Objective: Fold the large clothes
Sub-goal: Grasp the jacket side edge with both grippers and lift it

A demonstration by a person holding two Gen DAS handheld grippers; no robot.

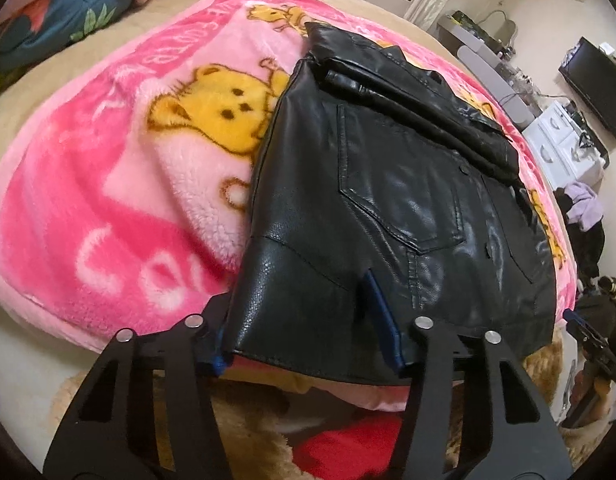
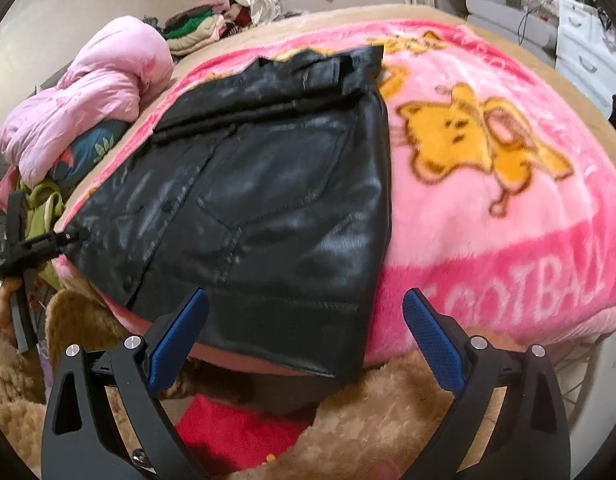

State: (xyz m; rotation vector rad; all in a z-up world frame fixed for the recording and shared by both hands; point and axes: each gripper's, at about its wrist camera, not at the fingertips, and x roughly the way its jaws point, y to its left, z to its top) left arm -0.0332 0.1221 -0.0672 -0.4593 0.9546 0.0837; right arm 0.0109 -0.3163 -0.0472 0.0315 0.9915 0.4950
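Garment: a black, glossy leather jacket (image 1: pixel 388 208) lies flat on the bed, folded into a rough rectangle, chest pocket up, its collar end doubled over at the far edge. In the right wrist view the same jacket (image 2: pixel 248 200) fills the left-centre, hem nearest the camera.
Bedding: a fluffy pink fleece blanket with yellow cartoon bears (image 1: pixel 128 152) is spread under the jacket; white lettering runs along its deeper pink band (image 2: pixel 528 280).
Left claw: the left claw (image 1: pixel 304 336) is spread wide across the jacket's near left corner. 1 blue pad lies on top of the leather; the other sits at the corner's edge, partly hidden. Released, not pinching.
Right claw: the right claw (image 2: pixel 304 344) is released, its 2 blue pads set wide apart around the jacket's near right corner, just above the hem; contact cannot be told.
Surroundings: a crumpled pale pink quilt (image 2: pixel 88 96) is heaped at the bed's far left.
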